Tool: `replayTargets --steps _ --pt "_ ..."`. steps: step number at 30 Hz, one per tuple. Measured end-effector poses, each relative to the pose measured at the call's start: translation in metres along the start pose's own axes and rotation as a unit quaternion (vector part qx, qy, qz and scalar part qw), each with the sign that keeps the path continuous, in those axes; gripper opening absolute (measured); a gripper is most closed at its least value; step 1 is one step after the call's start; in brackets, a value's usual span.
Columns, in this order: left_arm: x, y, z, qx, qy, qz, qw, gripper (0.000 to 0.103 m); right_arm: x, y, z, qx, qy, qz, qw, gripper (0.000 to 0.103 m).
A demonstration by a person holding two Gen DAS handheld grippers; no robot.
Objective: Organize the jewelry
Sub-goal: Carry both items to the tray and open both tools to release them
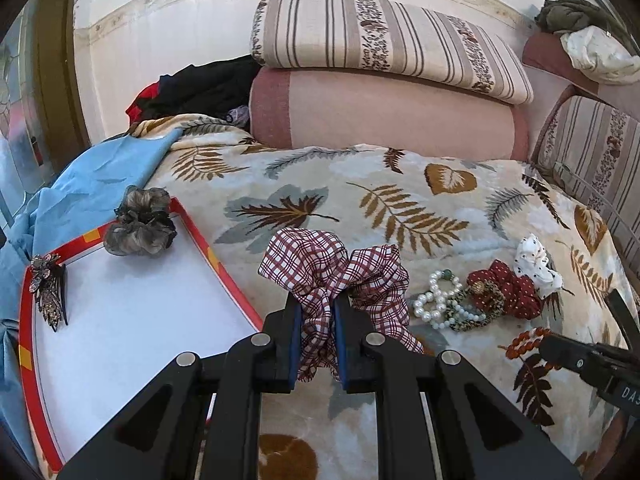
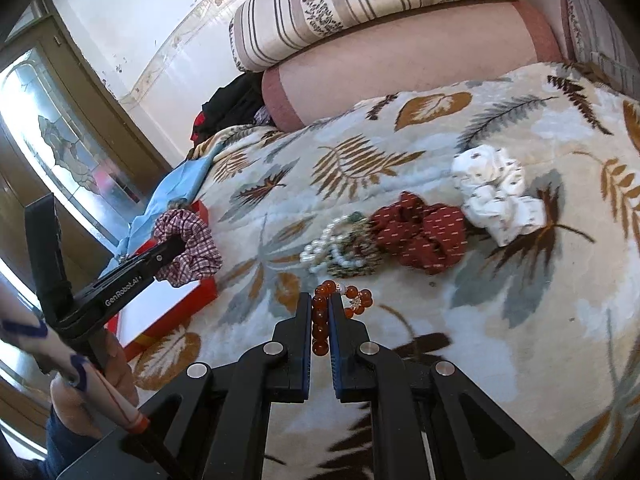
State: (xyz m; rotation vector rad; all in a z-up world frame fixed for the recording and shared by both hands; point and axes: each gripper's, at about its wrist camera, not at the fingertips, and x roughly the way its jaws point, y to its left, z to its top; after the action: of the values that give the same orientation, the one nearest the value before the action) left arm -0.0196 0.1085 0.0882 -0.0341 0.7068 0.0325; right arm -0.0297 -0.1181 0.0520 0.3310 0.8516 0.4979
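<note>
Left wrist view: one label per line, places by clock face from the frame centre.
Left claw (image 1: pixel 314 312): at 6 o'clock, clamped together on the plaid scrunchie (image 1: pixel 340 268); the cloth is pinched between the blue pads and fans out above and below the tips.
Red-rimmed tray (image 1: pixel 236 284): at 8 o'clock of the claw, just beside it, lying on the bed (image 1: pixel 360 184); its white floor is mostly bare.
Grey scrunchie (image 1: pixel 140 222): at 9 o'clock, on the tray's far corner, overlapping the rim.
Hair claw clip (image 1: pixel 50 288): at 8 o'clock, on the tray's left edge.
Pearl bracelets (image 1: pixel 438 298): at 3 o'clock of the claw, on the blanket, touching a leopard-print band (image 1: pixel 480 312).
Red dotted scrunchie (image 1: pixel 508 288): at 3 o'clock, touching the white dotted scrunchie (image 1: pixel 536 266) beyond it.
Right claw (image 1: pixel 540 350): at 4 o'clock, its tip against the amber bead bracelet (image 1: pixel 524 342).

Right wrist view: same scheme.
Right claw (image 2: pixel 321 320): at 6 o'clock, closed on the amber bead bracelet (image 2: pixel 320 320); one strand runs between the pads, the rest loops out at 1 o'clock of the tips.
Left claw (image 2: pixel 178 244): at 9 o'clock, gripping the plaid scrunchie (image 2: pixel 192 248) over the tray's red corner (image 2: pixel 208 280).
Pearl bracelets (image 2: pixel 324 248): at 12 o'clock of the right claw, near.
Red dotted scrunchie (image 2: pixel 420 236): at 1 o'clock, with the white dotted scrunchie (image 2: pixel 496 196) beside it at 2 o'clock.
</note>
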Motion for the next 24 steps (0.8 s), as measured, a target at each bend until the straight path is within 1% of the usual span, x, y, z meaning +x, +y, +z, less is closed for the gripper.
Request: replayTargets --steps 3,9,11,15,18,24 --pt "0.002 0.01 0.003 -0.011 0.0 0.004 0.9999 0.014 0.01 0.014 0.006 -0.001 0.008 0.011 1.0 0.008" --pt "-0.002 0.048 0.015 -0.055 -0.009 0.015 0.9983 0.014 0.029 0.061 0.025 -0.045 0.015 0.028 0.998 0.008" --pt "-0.003 0.065 0.018 -0.075 -0.009 0.022 0.9969 0.014 0.037 0.077 0.031 -0.06 0.018 0.034 0.997 0.008" --pt "-0.004 0.098 0.022 -0.104 -0.005 0.051 0.9932 0.014 0.061 0.111 0.042 -0.086 0.033 0.051 0.994 0.009" --pt "-0.001 0.133 0.023 -0.132 0.003 0.08 0.988 0.014 0.079 0.133 0.051 -0.095 0.044 0.069 0.992 0.009" --pt "0.009 0.2 0.02 -0.196 0.029 0.112 0.9737 0.014 0.124 0.19 0.064 -0.124 0.068 0.092 0.986 0.009"
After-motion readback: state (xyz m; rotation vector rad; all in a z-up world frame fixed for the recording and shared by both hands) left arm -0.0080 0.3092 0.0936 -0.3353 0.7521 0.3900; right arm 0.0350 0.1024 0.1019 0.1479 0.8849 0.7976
